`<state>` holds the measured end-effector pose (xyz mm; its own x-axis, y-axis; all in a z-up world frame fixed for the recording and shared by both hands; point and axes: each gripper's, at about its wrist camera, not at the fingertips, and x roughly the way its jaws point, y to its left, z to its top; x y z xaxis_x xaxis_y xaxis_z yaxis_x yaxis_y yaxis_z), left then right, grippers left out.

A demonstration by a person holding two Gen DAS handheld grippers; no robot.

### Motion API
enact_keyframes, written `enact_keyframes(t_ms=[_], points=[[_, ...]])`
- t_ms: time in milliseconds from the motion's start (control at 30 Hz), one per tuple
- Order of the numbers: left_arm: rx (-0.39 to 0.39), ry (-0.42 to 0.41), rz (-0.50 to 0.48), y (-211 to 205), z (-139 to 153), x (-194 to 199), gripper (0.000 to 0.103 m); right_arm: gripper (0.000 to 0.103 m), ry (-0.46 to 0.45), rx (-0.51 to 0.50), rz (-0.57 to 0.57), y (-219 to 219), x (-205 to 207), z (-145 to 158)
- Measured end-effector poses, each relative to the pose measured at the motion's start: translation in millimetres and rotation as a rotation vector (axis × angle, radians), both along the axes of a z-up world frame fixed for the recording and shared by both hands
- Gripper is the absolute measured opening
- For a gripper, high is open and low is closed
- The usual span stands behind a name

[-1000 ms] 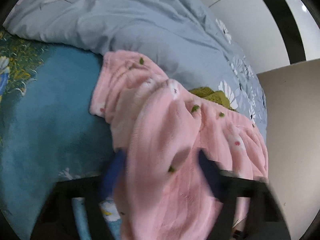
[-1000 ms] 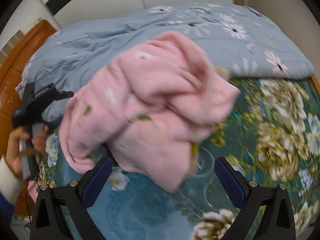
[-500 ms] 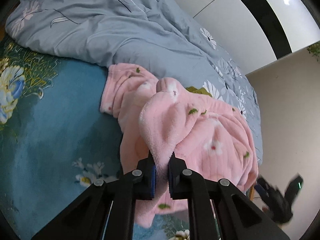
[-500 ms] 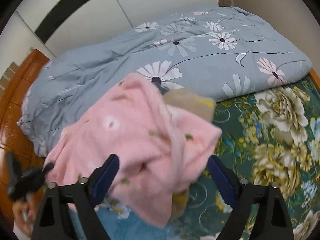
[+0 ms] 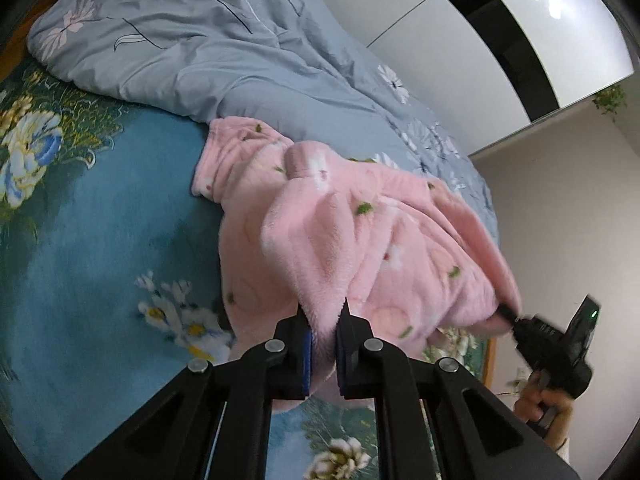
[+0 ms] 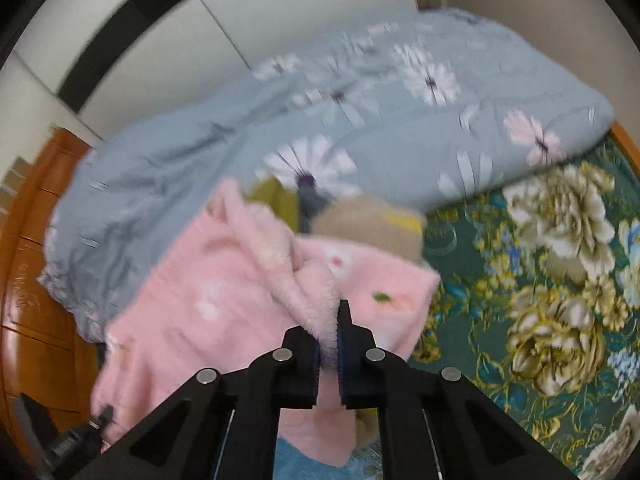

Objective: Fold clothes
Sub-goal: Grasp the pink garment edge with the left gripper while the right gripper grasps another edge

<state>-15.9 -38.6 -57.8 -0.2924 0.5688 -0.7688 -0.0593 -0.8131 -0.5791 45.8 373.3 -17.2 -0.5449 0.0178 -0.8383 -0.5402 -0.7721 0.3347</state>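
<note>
A pink fleece garment [image 5: 360, 248] with small flowers lies bunched on the bed, partly lifted. My left gripper [image 5: 322, 320] is shut on a raised fold of it near its front edge. In the right wrist view my right gripper [image 6: 328, 332] has its jaws closing tight on another fold of the pink garment [image 6: 224, 288], with fabric pinched between the pads. The left wrist view shows the right gripper [image 5: 508, 314] gripping the garment's far right edge, with a hand [image 5: 548, 404] holding it. A tan and olive cloth [image 6: 372, 220] pokes out behind the pink one.
A grey-blue floral duvet [image 5: 224, 48] is heaped along the far side of the bed. A teal floral sheet [image 5: 88, 240] covers the mattress. A wooden bed frame [image 6: 36, 288] stands at the left, and a white wall [image 5: 552, 208] on the right.
The left gripper shut on the pink garment and rose with a fold. The right gripper went from wide open to shut on the garment, which now hangs stretched between both.
</note>
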Motion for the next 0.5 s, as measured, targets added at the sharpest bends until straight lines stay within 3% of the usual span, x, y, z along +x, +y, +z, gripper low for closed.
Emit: enact_keyframes(t_ms=[200,400,500], points=[[0.064,0.029,-0.042,-0.9,25.2,57.4,0.009,0.006,0.177,0.058,0.063,-19.1,25.8,85.6],[0.179,0.000,-0.122,14.5,38.2,115.3,0.009,0.006,0.244,0.113,0.023,-13.8,73.2,133.7],[0.254,0.003,-0.156,17.7,48.1,138.2,0.009,0.006,0.284,0.188,0.035,-16.8,91.8,162.7]])
